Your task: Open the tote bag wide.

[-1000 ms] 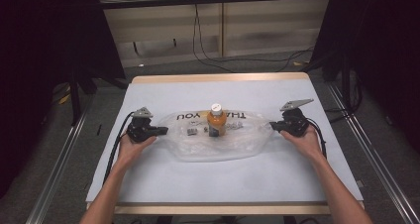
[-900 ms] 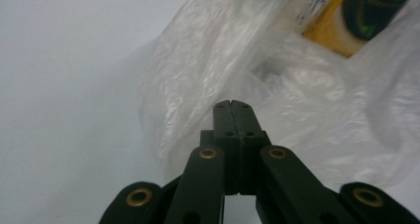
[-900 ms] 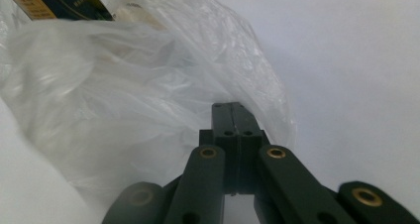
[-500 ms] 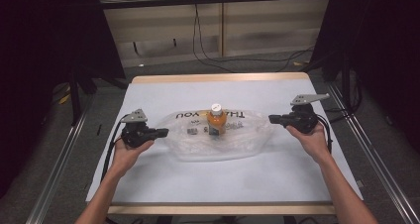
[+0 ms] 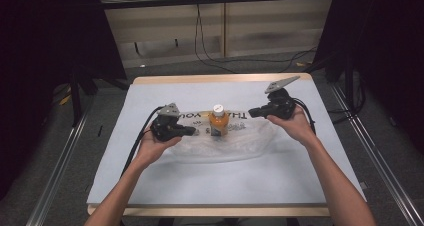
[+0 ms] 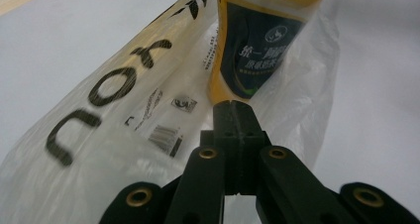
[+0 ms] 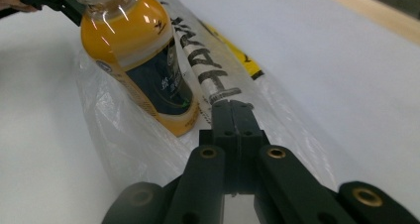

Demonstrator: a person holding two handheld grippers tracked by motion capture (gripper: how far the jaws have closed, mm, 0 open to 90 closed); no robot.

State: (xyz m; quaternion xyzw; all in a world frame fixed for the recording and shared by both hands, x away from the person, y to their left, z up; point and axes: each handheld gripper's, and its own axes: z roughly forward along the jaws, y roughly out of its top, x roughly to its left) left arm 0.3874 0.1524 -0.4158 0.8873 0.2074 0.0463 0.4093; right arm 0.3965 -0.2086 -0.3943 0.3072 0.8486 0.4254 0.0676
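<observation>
A clear plastic bag (image 5: pixel 240 141) printed with black letters lies on the white table sheet (image 5: pixel 225 181). An orange drink bottle (image 5: pixel 218 120) with a white cap and dark label stands upright in it. My left gripper (image 5: pixel 194 132) is shut on the bag's left edge, close beside the bottle. My right gripper (image 5: pixel 250 113) is shut on the bag's right edge and held a little higher. In the left gripper view the closed jaws (image 6: pixel 234 107) pinch the film just below the bottle (image 6: pixel 262 45). The right gripper view has its closed jaws (image 7: pixel 233 107) on the lettered film beside the bottle (image 7: pixel 138 60).
The table has a wooden rim (image 5: pixel 220 79) at the far side. Metal frame rails (image 5: pixel 65 151) run along both sides, and dark curtains hang left and right. Cables (image 5: pixel 210 56) lie on the floor beyond the table.
Both hands have risen and moved inward toward the bottle. The bag's ends came with them, so the bag is now bunched narrower around the bottle.
</observation>
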